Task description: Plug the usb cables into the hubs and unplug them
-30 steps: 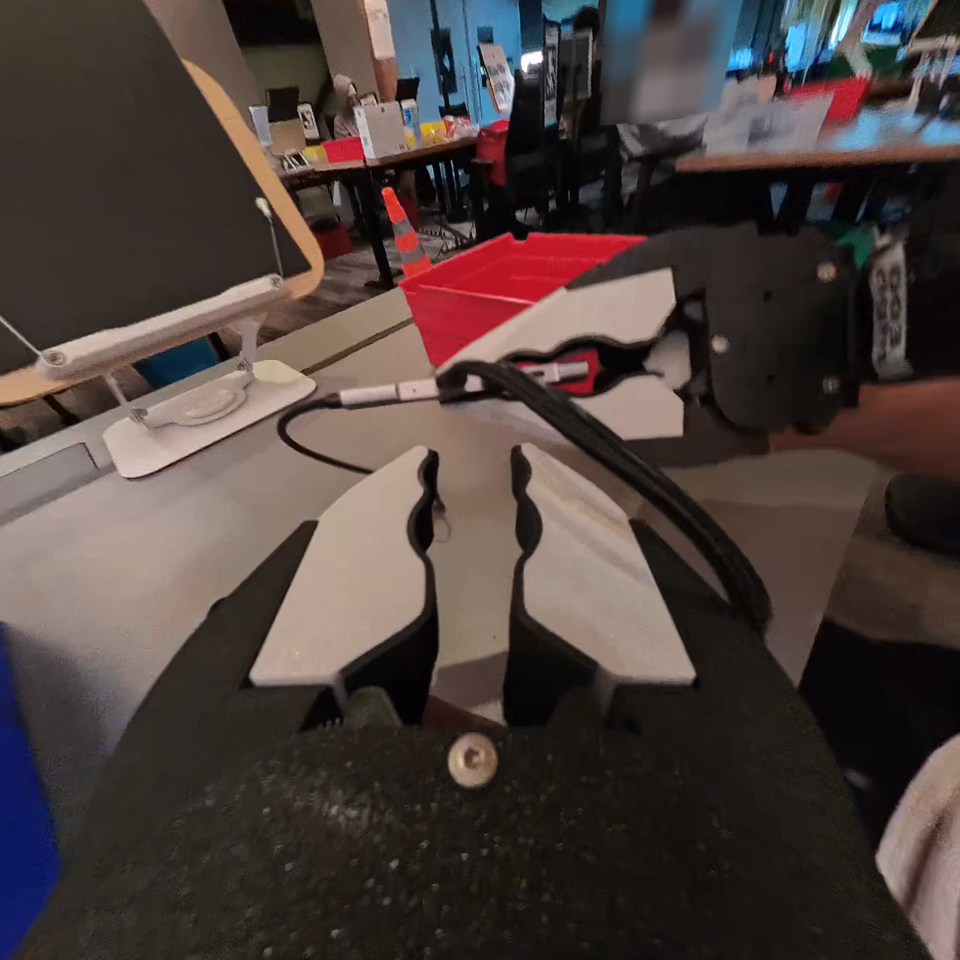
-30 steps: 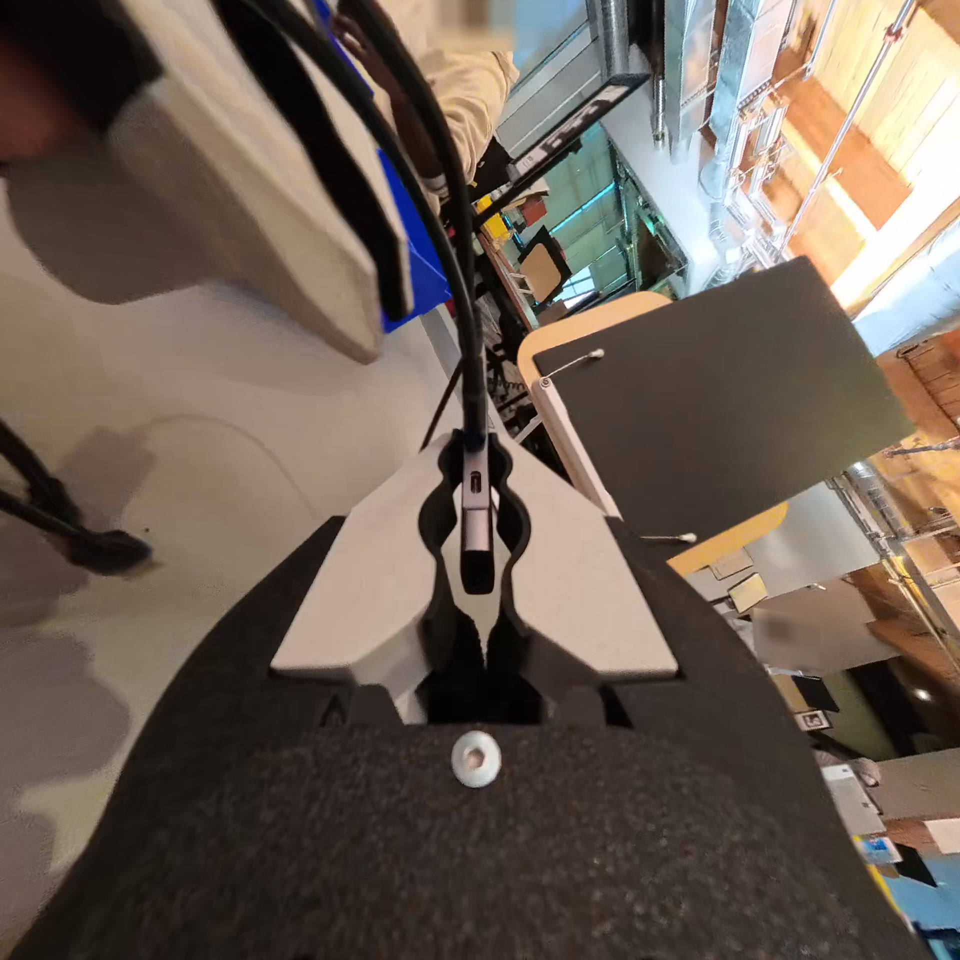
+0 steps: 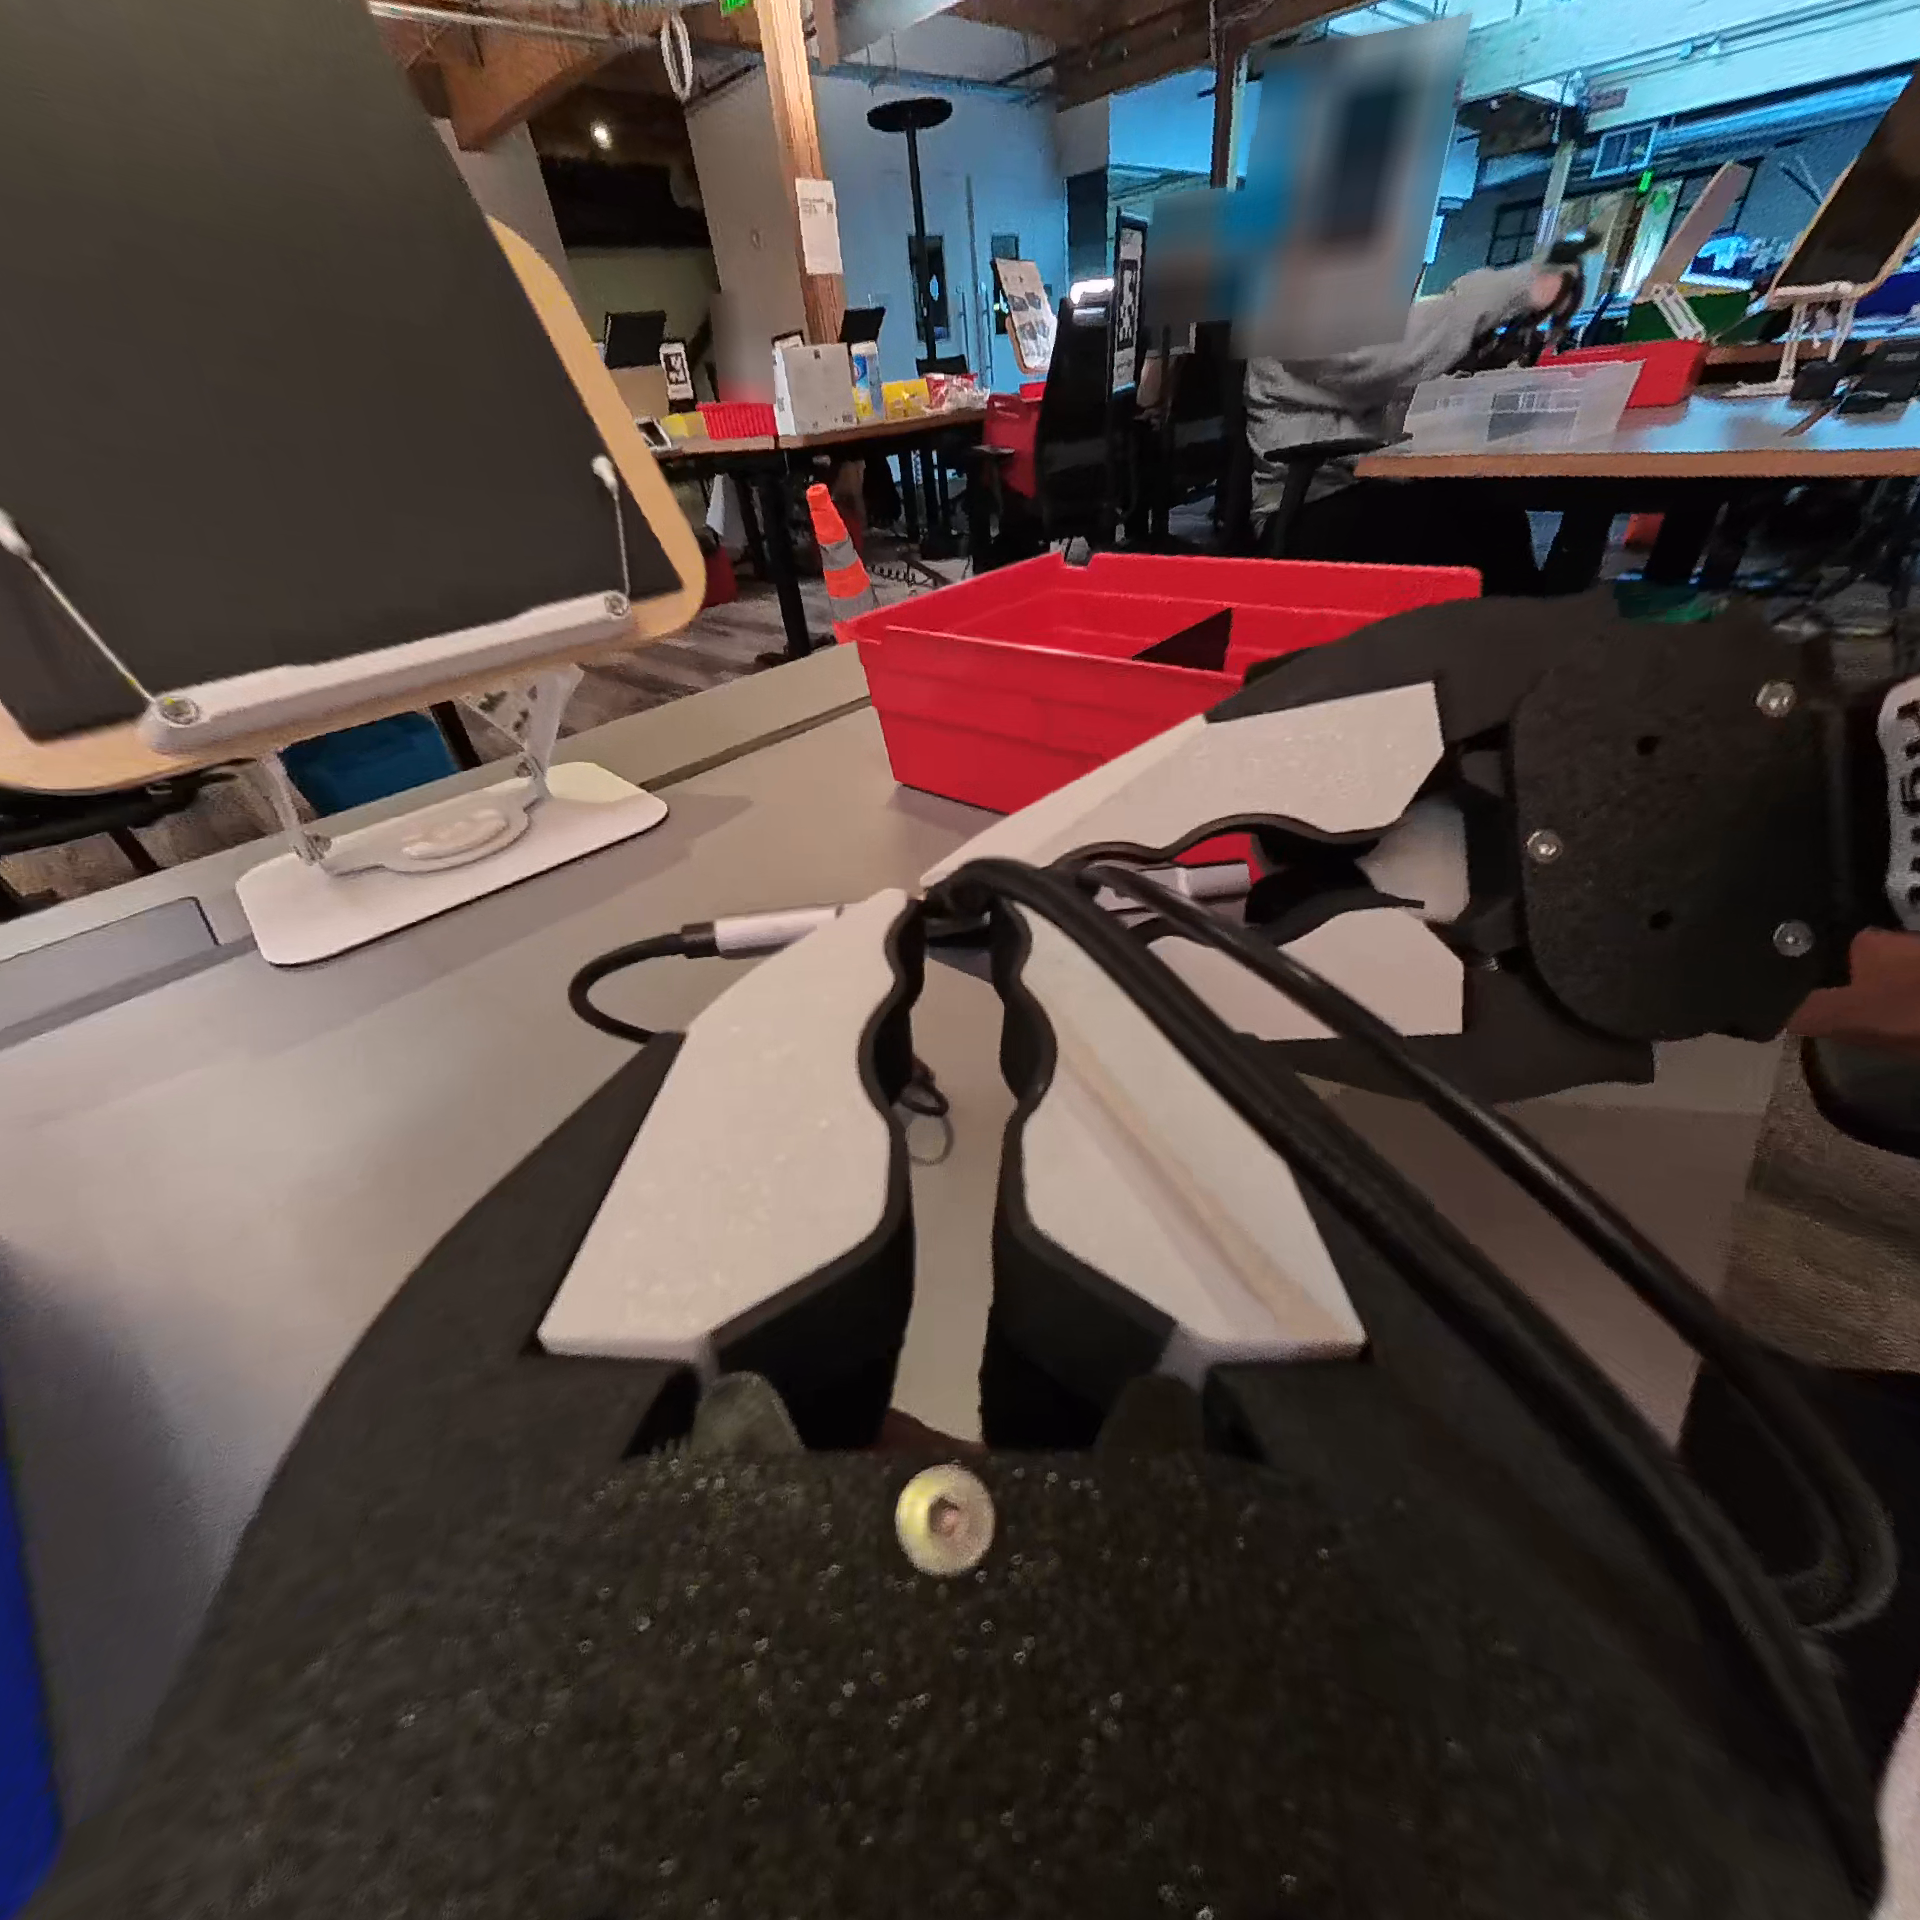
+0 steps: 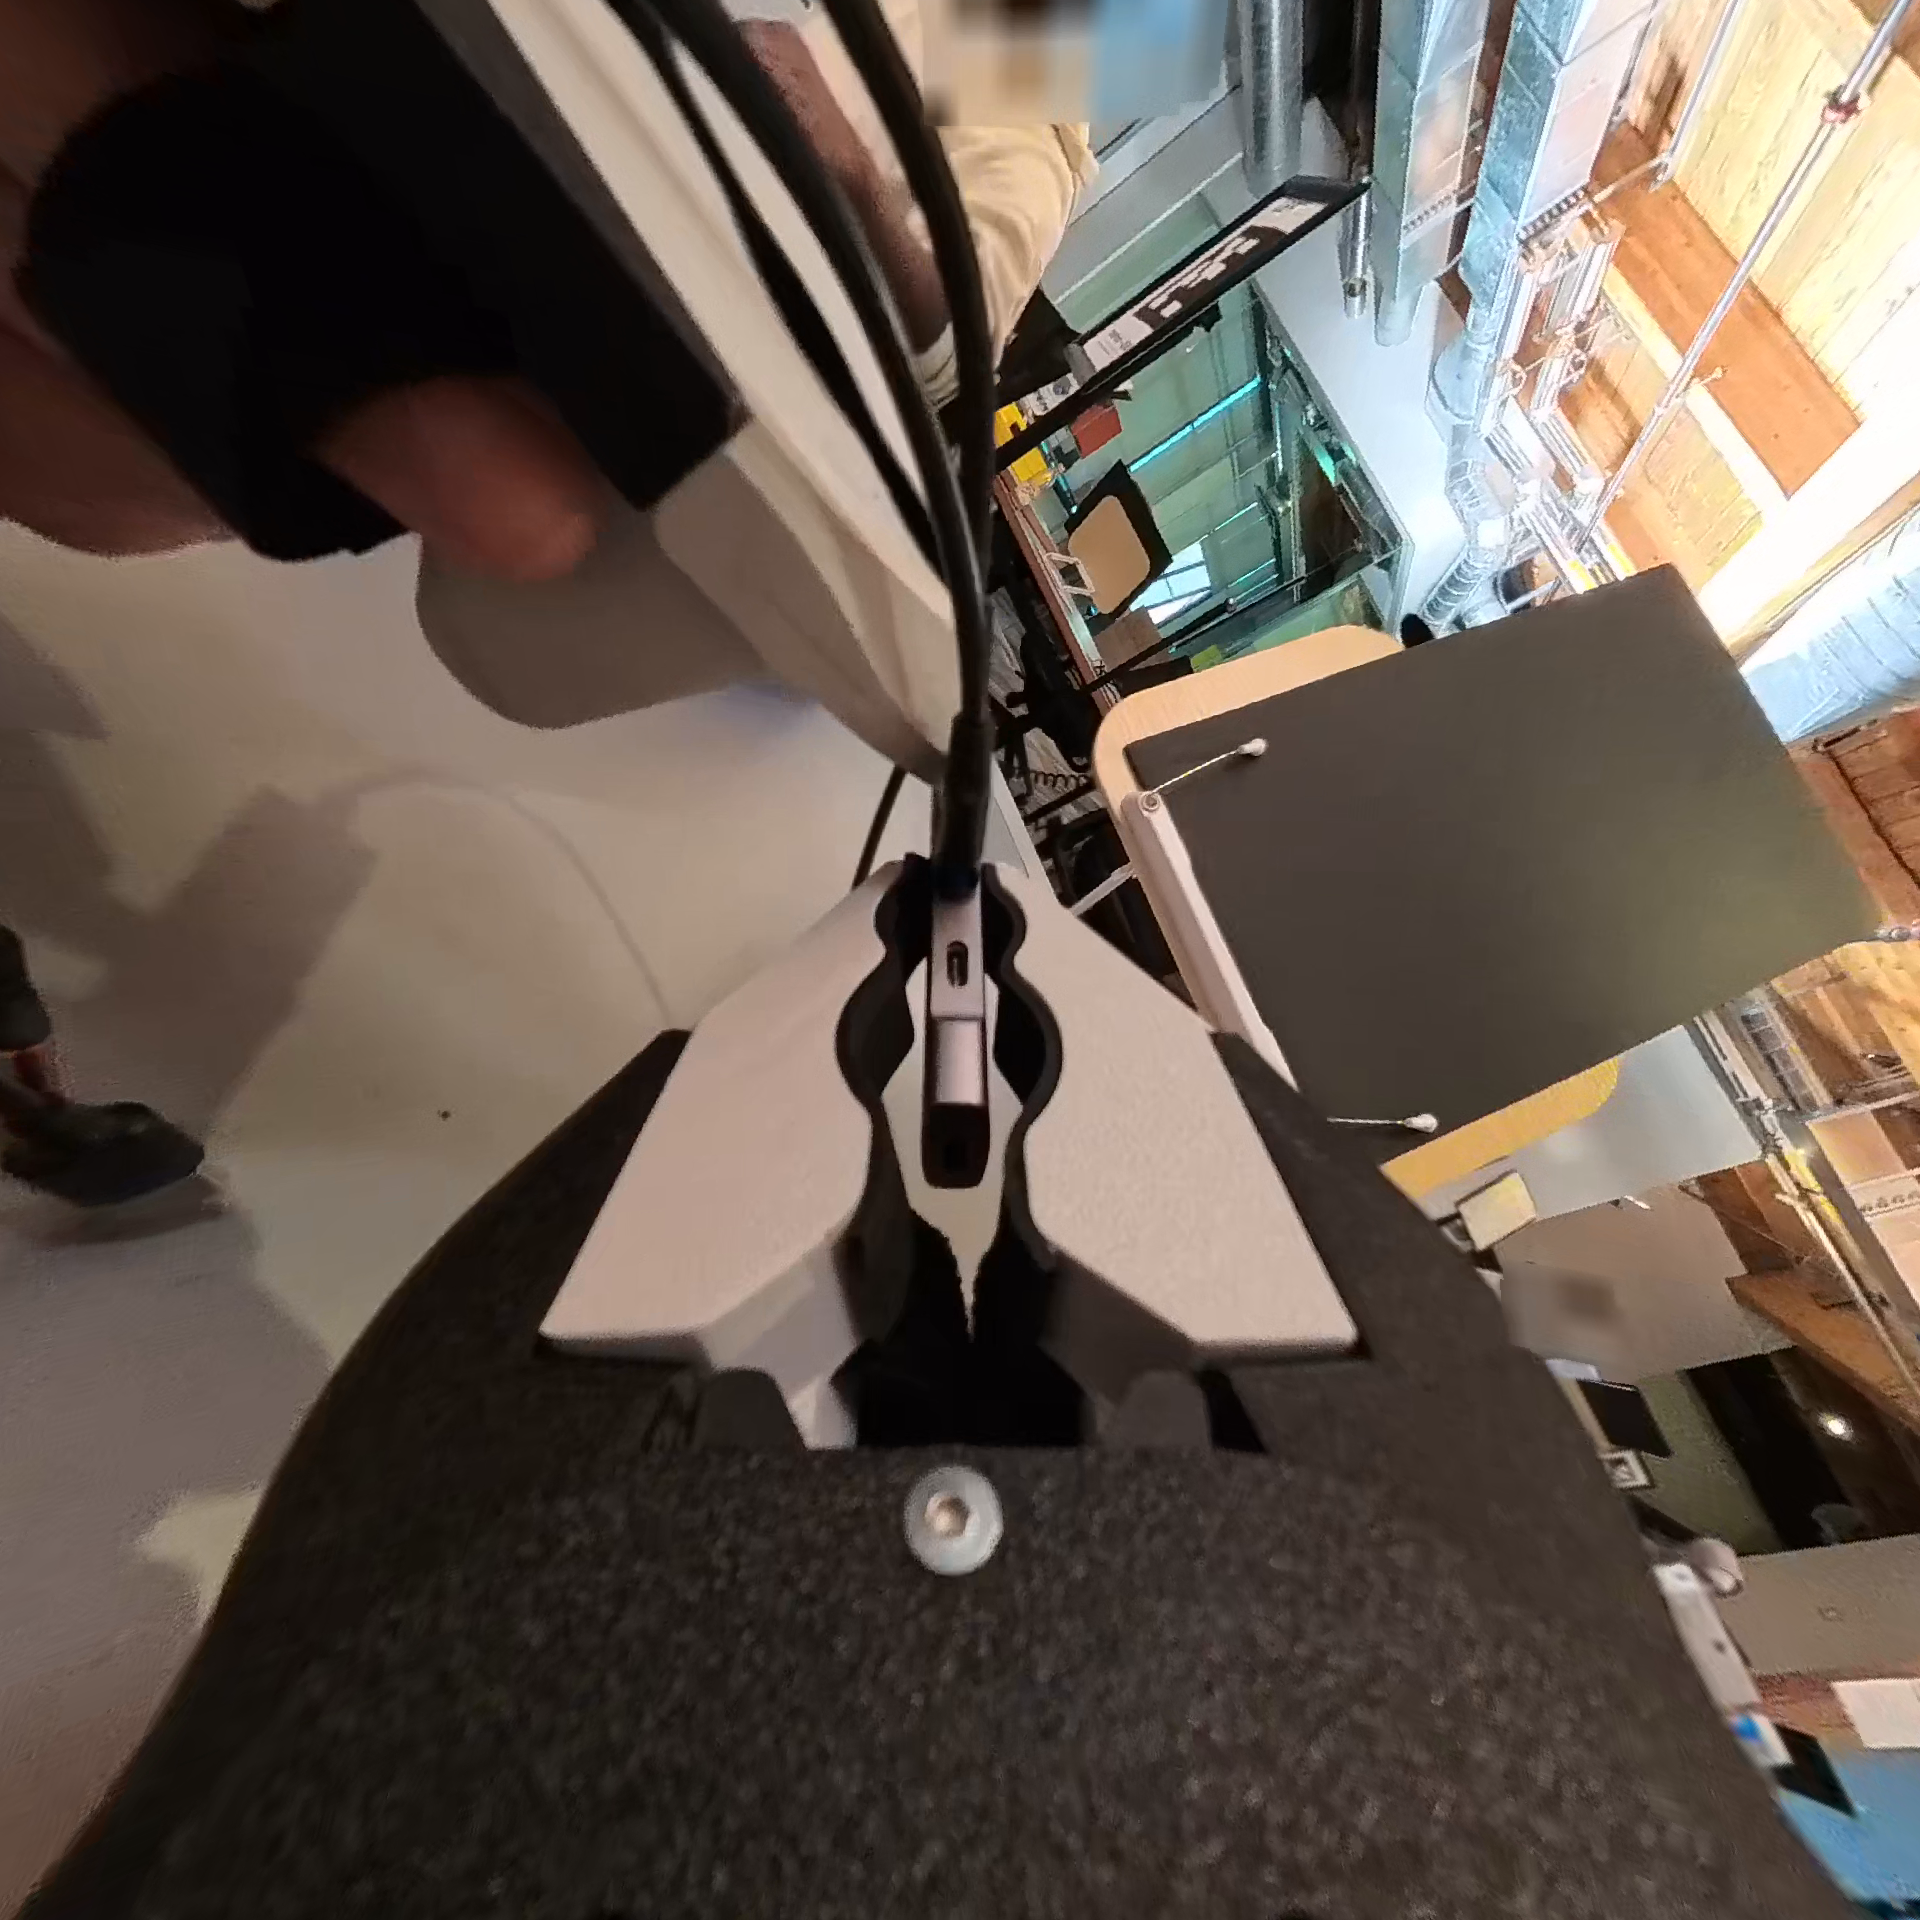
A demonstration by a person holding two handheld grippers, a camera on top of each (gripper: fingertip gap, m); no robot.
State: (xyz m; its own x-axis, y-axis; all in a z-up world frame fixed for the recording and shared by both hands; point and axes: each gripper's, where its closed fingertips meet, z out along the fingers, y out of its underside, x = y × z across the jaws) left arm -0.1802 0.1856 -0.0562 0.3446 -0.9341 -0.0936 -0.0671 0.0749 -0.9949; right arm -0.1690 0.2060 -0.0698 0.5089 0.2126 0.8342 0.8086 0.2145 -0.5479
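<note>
Grey workbench (image 3: 312, 1143), red bin (image 3: 1039, 686) behind. Right gripper (image 4: 961, 935) clamped on cable connector (image 4: 958, 1039). Left gripper (image 3: 951, 935) slightly parted around black cable (image 3: 1299, 1091); hold unconfirmed. Keep your connector grip square, cable slack.

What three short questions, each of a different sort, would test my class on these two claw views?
1. True or false: the right claw is shut on the silver metal cable plug.
2. Which container stands behind the claws on the grey table? A) red plastic bin B) green bucket C) wire basket
3. Fill in: the black cables drape over the left claw's ____ finger.

Key: 1 true; 2 A; 3 right.
</note>
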